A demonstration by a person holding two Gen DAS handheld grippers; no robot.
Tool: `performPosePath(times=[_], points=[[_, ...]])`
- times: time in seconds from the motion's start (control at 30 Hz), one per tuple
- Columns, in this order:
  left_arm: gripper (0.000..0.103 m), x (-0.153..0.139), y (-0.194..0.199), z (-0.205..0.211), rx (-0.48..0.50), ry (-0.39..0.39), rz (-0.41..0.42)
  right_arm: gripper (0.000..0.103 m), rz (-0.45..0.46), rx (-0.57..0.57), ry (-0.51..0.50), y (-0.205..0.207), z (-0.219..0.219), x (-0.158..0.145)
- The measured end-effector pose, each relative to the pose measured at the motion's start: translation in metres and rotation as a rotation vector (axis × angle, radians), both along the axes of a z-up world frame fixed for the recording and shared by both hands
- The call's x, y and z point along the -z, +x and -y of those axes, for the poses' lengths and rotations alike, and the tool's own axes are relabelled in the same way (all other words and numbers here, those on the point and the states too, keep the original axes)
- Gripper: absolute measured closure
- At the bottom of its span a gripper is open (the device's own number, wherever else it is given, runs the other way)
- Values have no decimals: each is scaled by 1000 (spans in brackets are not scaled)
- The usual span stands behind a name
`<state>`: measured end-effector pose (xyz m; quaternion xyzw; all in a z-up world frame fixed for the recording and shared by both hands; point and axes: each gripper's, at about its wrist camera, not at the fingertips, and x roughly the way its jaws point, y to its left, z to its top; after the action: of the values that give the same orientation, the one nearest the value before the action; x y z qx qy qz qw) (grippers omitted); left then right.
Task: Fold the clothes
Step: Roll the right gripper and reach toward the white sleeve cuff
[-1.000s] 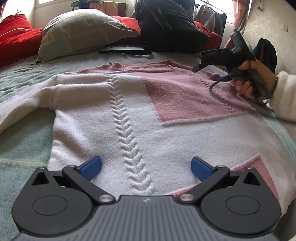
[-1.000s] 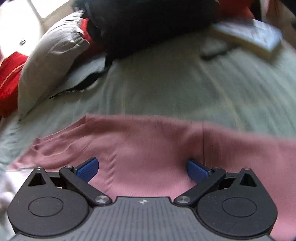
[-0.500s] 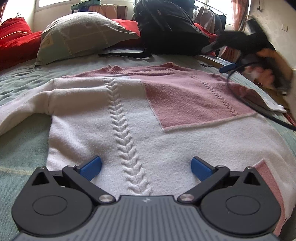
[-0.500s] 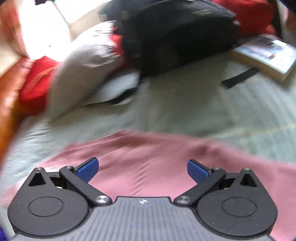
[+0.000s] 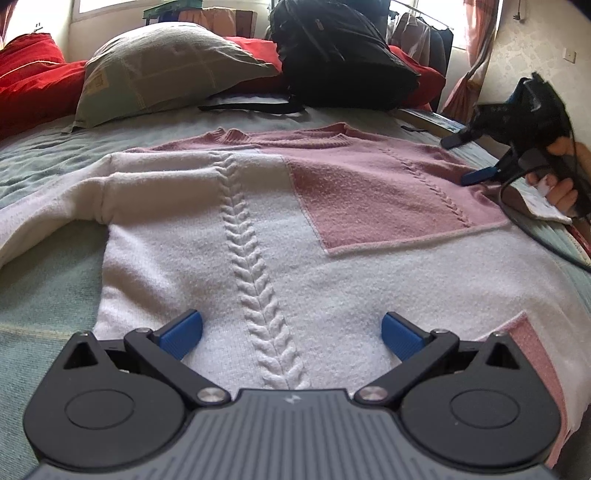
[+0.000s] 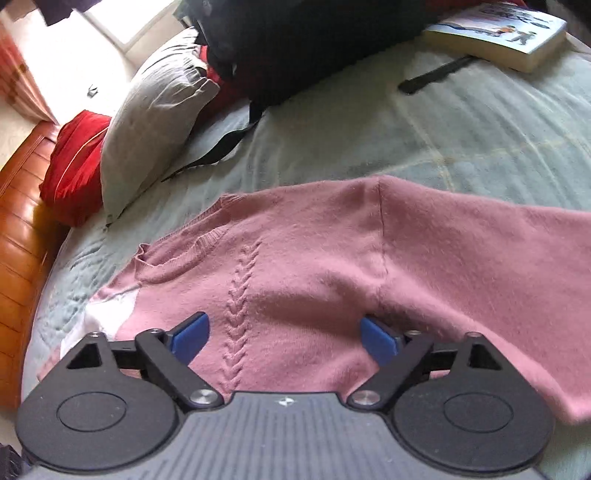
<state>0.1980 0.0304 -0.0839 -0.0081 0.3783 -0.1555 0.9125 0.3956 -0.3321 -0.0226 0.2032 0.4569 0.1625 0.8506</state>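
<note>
The bed [image 5: 40,295] is bare of objects to the left of the sweater [image 5: 295,258], and a strip of open cover separates the sweater collar from the head end. The head end is blocked by a grey pillow [image 5: 162,70], red cushions [image 5: 29,74] and a black backpack [image 5: 340,55] with a trailing strap [image 6: 221,144]. A book [image 6: 506,33] and a loose black strap [image 6: 436,75] obstruct the far right edge.

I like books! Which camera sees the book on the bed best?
The right wrist view: the book lies in plain sight, cover up, on the bed. The left wrist view shows only a thin sliver of it.
</note>
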Motion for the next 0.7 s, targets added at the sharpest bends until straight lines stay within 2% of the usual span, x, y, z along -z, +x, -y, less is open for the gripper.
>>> performPosePath(times=[0.07, 0.13, 0.2, 0.3, 0.4, 0.43, 0.53, 0.7], points=[[1, -1, -1, 1, -3, 2, 0, 0, 18, 7, -9, -2, 2, -3], [1, 0, -1, 1, -1, 5, 3, 0, 79, 17, -79, 4, -8, -15], [1, 0, -1, 0, 1, 4, 4, 0, 72, 51, -151, 18, -16, -18], [1, 1, -1, 0, 3, 3, 10, 0, -3, 103, -220, 43, -21, 3], [1, 3, -1, 1, 5, 7, 17, 0, -5, 152, -260, 61, -19, 30], [1, 3, 0, 1, 5, 9, 16, 0, 20, 165, -271, 65, -18, 35], [1, 1, 0, 3, 1, 16, 7, 0, 58, 200, -231, 72, -9, 34], [1, -9, -5, 6, -18, 13, -10, 0, 99, 143, -112, 45, 20, 3]])
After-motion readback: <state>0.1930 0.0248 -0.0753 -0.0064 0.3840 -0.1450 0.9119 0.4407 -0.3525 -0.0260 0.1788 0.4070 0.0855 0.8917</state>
